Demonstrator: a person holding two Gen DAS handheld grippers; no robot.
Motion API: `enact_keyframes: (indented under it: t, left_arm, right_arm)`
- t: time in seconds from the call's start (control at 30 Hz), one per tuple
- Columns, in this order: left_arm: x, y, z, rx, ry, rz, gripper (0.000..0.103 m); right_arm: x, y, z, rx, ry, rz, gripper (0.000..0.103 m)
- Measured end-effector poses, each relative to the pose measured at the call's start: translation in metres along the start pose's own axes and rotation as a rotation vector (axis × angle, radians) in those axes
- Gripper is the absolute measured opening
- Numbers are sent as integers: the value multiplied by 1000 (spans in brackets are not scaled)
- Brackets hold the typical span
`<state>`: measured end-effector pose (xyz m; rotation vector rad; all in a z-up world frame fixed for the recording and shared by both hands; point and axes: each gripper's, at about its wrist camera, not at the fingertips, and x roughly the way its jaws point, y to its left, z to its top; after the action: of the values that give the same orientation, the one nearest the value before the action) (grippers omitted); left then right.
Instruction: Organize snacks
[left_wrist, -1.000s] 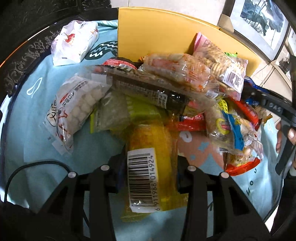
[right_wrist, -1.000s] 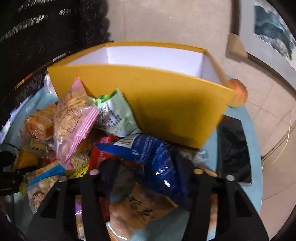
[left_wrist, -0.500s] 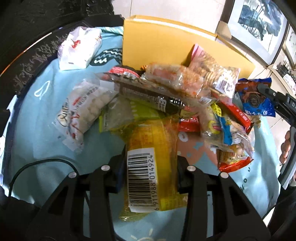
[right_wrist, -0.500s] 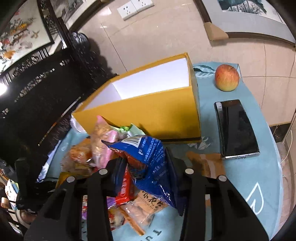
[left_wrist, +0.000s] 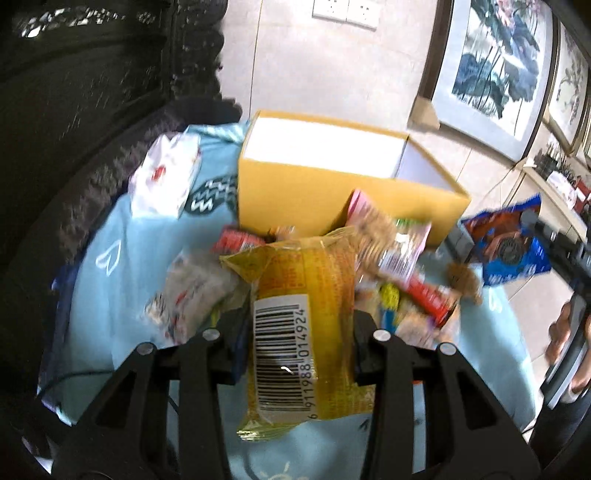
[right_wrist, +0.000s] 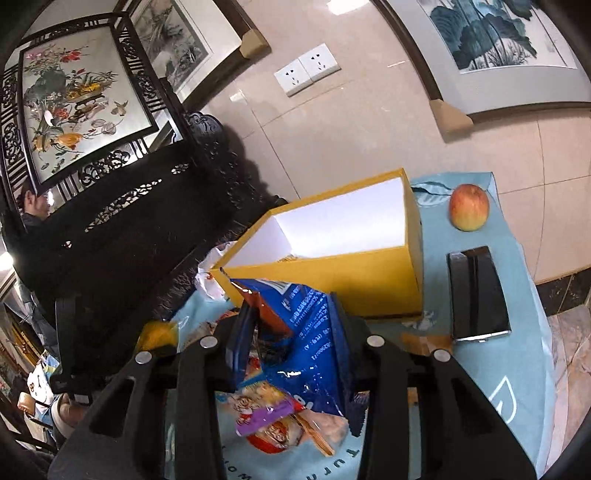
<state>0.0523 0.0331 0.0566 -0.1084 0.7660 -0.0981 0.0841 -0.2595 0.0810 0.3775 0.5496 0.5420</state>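
Observation:
My left gripper (left_wrist: 295, 339) is shut on a yellow snack packet (left_wrist: 303, 314) with a barcode, held above the snack pile (left_wrist: 391, 280). My right gripper (right_wrist: 291, 350) is shut on a blue snack bag (right_wrist: 310, 343), lifted above the table; the bag also shows in the left wrist view (left_wrist: 506, 243). An open yellow box (left_wrist: 332, 184) with a white inside stands behind the pile; it also shows in the right wrist view (right_wrist: 332, 258). Other packets (right_wrist: 280, 421) lie under the right gripper.
A white packet (left_wrist: 166, 177) lies left of the box on the light blue tablecloth (left_wrist: 110, 288). An apple (right_wrist: 468, 206) and a black phone (right_wrist: 476, 291) lie right of the box. Dark carved furniture (right_wrist: 129, 229) stands behind the table.
Both grippers have risen with their packets. The yellow packet has lifted off the pile and the blue bag is higher. The views now look down into the box.

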Motion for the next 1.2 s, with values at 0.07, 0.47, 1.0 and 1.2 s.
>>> enact_keyframes:
  t: [0.07, 0.47, 1.0, 1.2]
  left_arm:
    - [1, -8, 10, 14, -16, -8, 40]
    - [21, -39, 55, 54, -42, -35, 40]
    - [133, -63, 169, 48, -33, 73, 95]
    - [129, -55, 151, 56, -38, 96, 96]
  right_arm:
    - [6, 0, -1, 2, 19, 20, 39]
    - [19, -4, 17, 20, 17, 54, 38]
    - [116, -12, 96, -115, -51, -194, 44]
    - [95, -23, 77, -51, -121, -131, 68]
